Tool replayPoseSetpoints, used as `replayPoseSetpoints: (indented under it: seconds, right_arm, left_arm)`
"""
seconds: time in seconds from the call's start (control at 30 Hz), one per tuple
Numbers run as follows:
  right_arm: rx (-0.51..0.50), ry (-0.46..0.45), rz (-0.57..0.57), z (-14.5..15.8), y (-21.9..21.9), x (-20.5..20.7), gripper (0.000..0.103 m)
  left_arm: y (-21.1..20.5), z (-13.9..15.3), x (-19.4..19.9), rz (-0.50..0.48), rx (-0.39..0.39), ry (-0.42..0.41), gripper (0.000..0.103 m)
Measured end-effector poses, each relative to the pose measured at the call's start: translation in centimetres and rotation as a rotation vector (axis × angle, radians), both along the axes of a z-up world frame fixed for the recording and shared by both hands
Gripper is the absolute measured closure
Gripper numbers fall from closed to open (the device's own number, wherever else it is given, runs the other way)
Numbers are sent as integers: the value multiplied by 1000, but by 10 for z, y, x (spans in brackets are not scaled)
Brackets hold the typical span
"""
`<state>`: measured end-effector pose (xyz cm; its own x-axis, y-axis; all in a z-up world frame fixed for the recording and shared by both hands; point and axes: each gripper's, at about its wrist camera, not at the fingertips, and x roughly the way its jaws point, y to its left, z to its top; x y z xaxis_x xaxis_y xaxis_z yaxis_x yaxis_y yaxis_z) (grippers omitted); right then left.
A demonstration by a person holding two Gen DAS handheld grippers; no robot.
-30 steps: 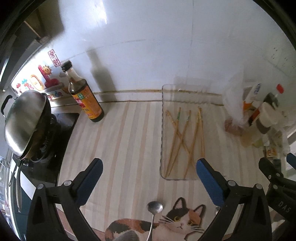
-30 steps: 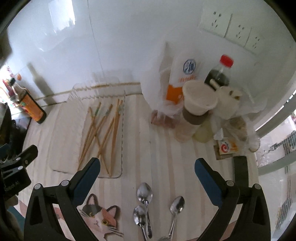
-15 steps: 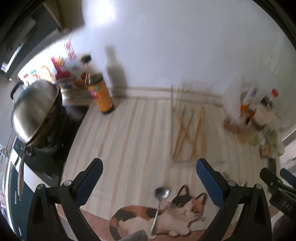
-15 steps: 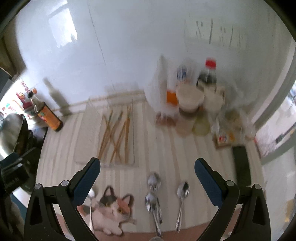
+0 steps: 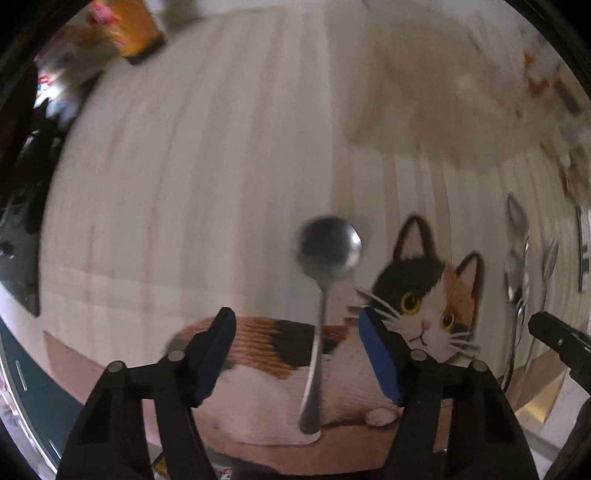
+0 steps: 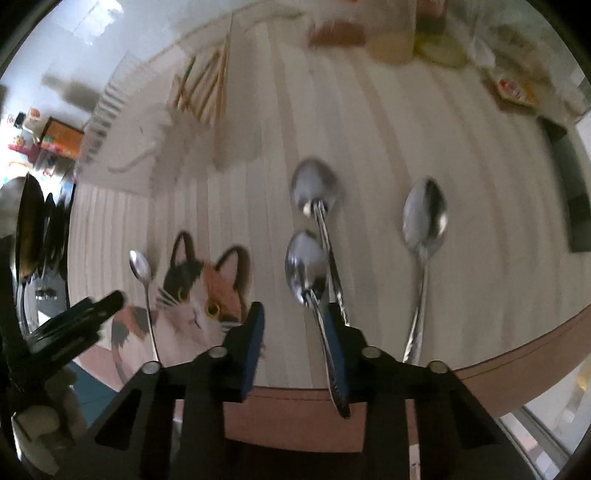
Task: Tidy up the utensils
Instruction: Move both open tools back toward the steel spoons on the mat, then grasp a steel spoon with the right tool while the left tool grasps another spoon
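My left gripper (image 5: pixel 297 328) is open, low over a small steel spoon (image 5: pixel 325 280) whose handle runs between the jaws on the cat picture (image 5: pixel 424 295). My right gripper (image 6: pixel 293 325) is open, with narrowed jaws. The handle of a second spoon (image 6: pixel 308 273) lies against the right pad (image 6: pixel 332 343). A third spoon (image 6: pixel 314 188) lies just beyond and a larger spoon (image 6: pixel 424 221) to the right. Several wooden chopsticks (image 6: pixel 205 88) lie in a clear tray (image 6: pixel 122 110) at the back.
The striped mat (image 5: pixel 184 166) covers the counter, and its front edge (image 6: pixel 480 373) is close below both grippers. A sauce bottle (image 5: pixel 136 29) stands at the back left. Jars and packets (image 6: pixel 509 88) crowd the back right. A dark phone-like slab (image 6: pixel 570 199) lies at far right.
Both grippers have dropped fast toward the counter's front edge and tilted down over the spoons. Their jaws have narrowed, the right more than the left.
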<state>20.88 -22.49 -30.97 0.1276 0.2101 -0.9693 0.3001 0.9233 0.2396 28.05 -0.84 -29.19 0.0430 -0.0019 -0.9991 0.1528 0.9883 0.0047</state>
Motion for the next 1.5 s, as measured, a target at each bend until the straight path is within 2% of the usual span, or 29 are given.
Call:
replayPoseSetpoints:
  seconds: [0.03, 0.13, 0.2, 0.27, 0.33, 0.43, 0.5, 0.7, 0.8, 0.83, 0.9, 1.0, 1.23, 1.27, 1.33, 1.37, 1.43, 1.47, 1.5]
  right_arm:
    - [-2, 6, 7, -3, 2, 0, 71]
    - [-24, 31, 33, -13, 8, -1, 72]
    - [-59, 47, 49, -19, 13, -2, 72]
    - [-83, 63, 66, -26, 19, -3, 77]
    - [-146, 57, 83, -27, 25, -4, 89]
    - [-183, 56, 70, -28, 27, -6, 102]
    - [-157, 51, 68, -28, 27, -7, 103]
    - [40, 19, 27, -24, 28, -17, 103]
    - [66, -12, -7, -22, 23, -19, 102]
    - [66, -2, -10, -21, 15, -15, 98]
    - [34, 6, -28, -26, 1, -13, 90]
    - [-21, 5, -27, -30, -1, -2, 90]
    - [-106, 21, 47, -41, 16, 0, 85]
    - [-132, 22, 67, -41, 22, 1, 85]
    - [-129, 19, 90, -43, 32, 3, 96]
    - [-133, 16, 100, -43, 39, 4, 97]
    - [-128, 13, 112, -44, 48, 5, 97]
    - [-133, 15, 104, -45, 50, 5, 97]
    - [-138, 15, 97, -45, 52, 6, 97]
  left_arm:
    - [-3, -6, -1, -6, 11, 10, 46]
    - [-8, -10, 1, -4, 4, -3, 67]
    - [-10, -9, 1, -8, 1, -9, 93]
    - [-9, -9, 1, -2, -6, -6, 100]
    - [-3, -8, 3, 21, -30, 0, 101]
    - [6, -8, 7, 44, -56, 10, 103]
    - [12, -6, 5, 59, -70, 16, 103]
    - [35, -5, -4, 99, -85, 27, 103]
    - [44, -9, -7, 117, -96, 37, 103]
    - [47, -11, -7, 128, -111, 46, 103]
    - [58, -11, -13, 148, -126, 48, 102]
    - [68, -12, -16, 168, -144, 47, 98]
    - [89, -12, -19, 172, -155, 35, 98]
    - [90, -13, -19, 172, -157, 35, 97]
    - [92, -12, -21, 171, -172, 36, 93]
    - [88, -13, -23, 169, -182, 37, 87]
    - [87, -10, -22, 167, -184, 31, 66]
    - [85, -8, -21, 160, -178, 20, 43]
    - [81, -6, -20, 149, -167, 2, 33]
